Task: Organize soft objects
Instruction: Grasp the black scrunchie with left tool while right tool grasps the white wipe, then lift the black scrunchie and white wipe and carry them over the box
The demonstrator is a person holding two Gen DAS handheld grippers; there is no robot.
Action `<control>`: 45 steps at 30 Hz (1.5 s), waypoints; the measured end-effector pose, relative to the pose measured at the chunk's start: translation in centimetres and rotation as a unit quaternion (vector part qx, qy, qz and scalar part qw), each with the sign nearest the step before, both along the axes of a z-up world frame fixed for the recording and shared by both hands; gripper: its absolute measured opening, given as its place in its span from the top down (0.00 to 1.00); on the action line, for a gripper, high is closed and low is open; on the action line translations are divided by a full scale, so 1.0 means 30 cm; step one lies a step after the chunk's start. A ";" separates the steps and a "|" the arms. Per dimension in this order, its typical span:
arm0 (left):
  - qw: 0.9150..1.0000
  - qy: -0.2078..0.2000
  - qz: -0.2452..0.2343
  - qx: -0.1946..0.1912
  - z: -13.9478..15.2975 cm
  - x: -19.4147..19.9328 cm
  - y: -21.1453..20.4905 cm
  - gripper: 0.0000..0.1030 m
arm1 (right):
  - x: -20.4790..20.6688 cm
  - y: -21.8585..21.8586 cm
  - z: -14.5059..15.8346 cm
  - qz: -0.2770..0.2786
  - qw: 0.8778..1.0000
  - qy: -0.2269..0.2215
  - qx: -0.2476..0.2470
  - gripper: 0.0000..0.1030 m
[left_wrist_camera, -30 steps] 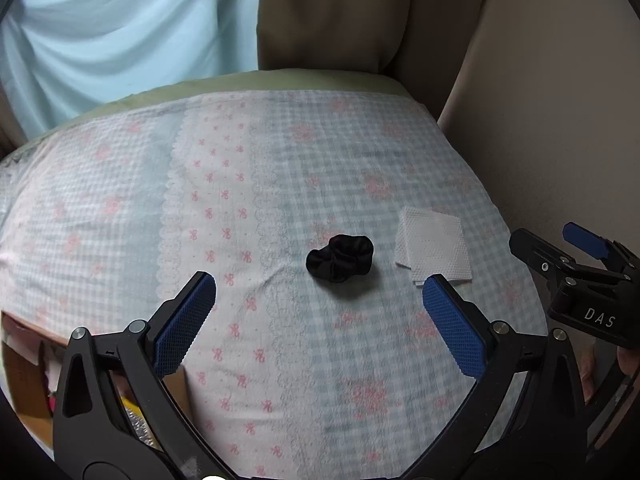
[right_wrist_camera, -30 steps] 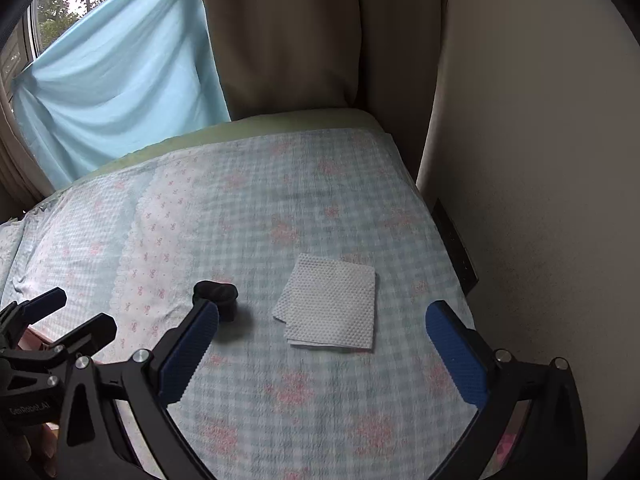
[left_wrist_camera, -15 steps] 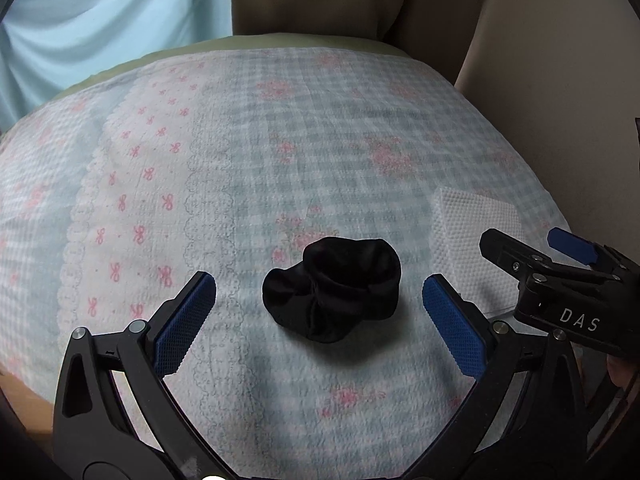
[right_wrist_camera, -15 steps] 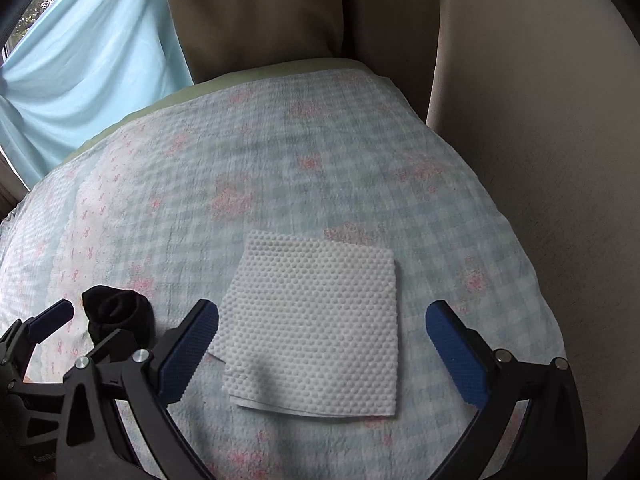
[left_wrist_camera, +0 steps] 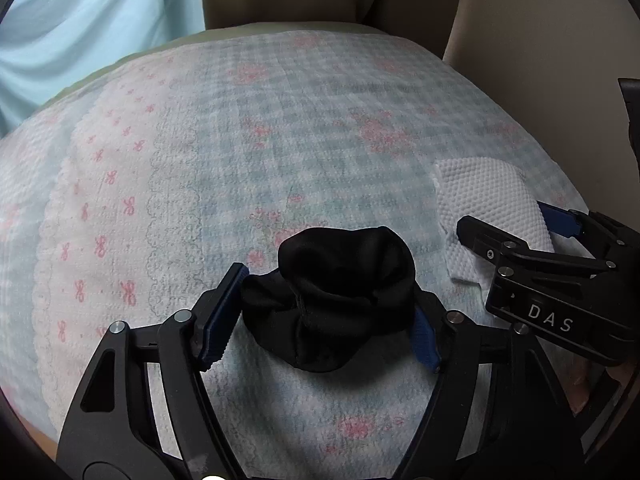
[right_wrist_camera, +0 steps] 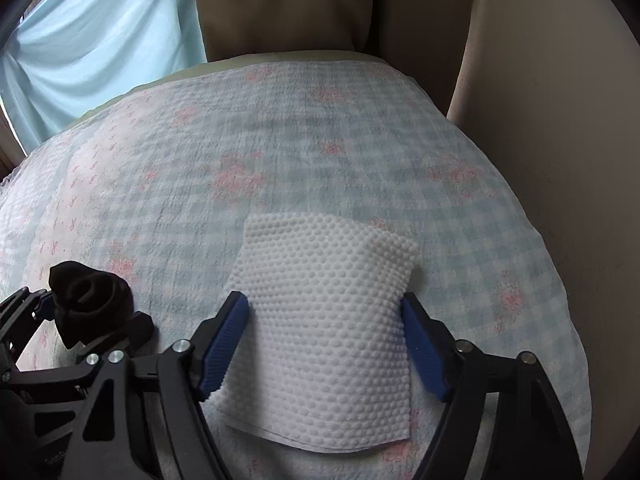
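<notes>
Both items lie on the bedspread (left_wrist_camera: pixel 304 152), near its front edge. The sock bundle (left_wrist_camera: pixel 336 296) is left of the paper towel (right_wrist_camera: pixel 324 320), close by but apart. Left gripper (left_wrist_camera: pixel 320 316) brackets the bundle, pads touching both sides; right gripper (right_wrist_camera: pixel 324 344) brackets the towel likewise. Curtains (right_wrist_camera: pixel 280 4) hang behind the bed; wall (right_wrist_camera: pixel 560 80) runs along its right side.

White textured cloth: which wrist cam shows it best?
Right wrist. The white textured cloth sits centred there, bunched between the right gripper pads, nearly whole. In the left wrist view it lies at the right edge, partly hidden behind the right gripper, while the left gripper squeezes the black sock.
</notes>
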State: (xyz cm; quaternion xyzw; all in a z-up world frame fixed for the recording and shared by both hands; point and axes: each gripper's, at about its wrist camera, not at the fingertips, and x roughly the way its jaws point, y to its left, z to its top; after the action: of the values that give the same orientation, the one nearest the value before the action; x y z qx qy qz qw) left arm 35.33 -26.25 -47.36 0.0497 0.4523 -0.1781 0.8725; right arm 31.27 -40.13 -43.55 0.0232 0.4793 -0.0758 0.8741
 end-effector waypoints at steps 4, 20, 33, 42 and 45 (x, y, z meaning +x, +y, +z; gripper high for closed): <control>1.000 -0.003 -0.013 0.001 0.002 -0.002 -0.018 0.66 | 0.002 0.035 0.007 0.023 1.000 -0.006 -0.015 0.54; 1.000 -0.007 -0.009 -0.010 0.071 0.006 -0.002 0.77 | -0.006 0.053 0.108 0.020 0.999 -0.022 0.012 0.82; 0.999 -0.030 0.018 -0.031 0.374 -0.089 0.086 0.77 | -0.112 0.148 0.463 0.027 0.998 -0.052 0.009 0.82; 0.996 -0.056 0.049 -0.044 0.708 -0.215 0.226 0.77 | -0.230 0.313 0.756 0.056 0.995 -0.075 0.025 0.82; 0.995 -0.065 0.064 -0.041 0.820 -0.270 0.297 0.77 | -0.272 0.386 0.841 0.073 0.994 -0.080 0.029 0.82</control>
State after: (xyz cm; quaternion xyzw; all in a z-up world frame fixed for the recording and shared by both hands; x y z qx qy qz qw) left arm 27.24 -17.35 -22.76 -0.0035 0.3896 -0.1368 0.9108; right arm 23.10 -28.55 -18.31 0.0197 0.4103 0.0046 0.9117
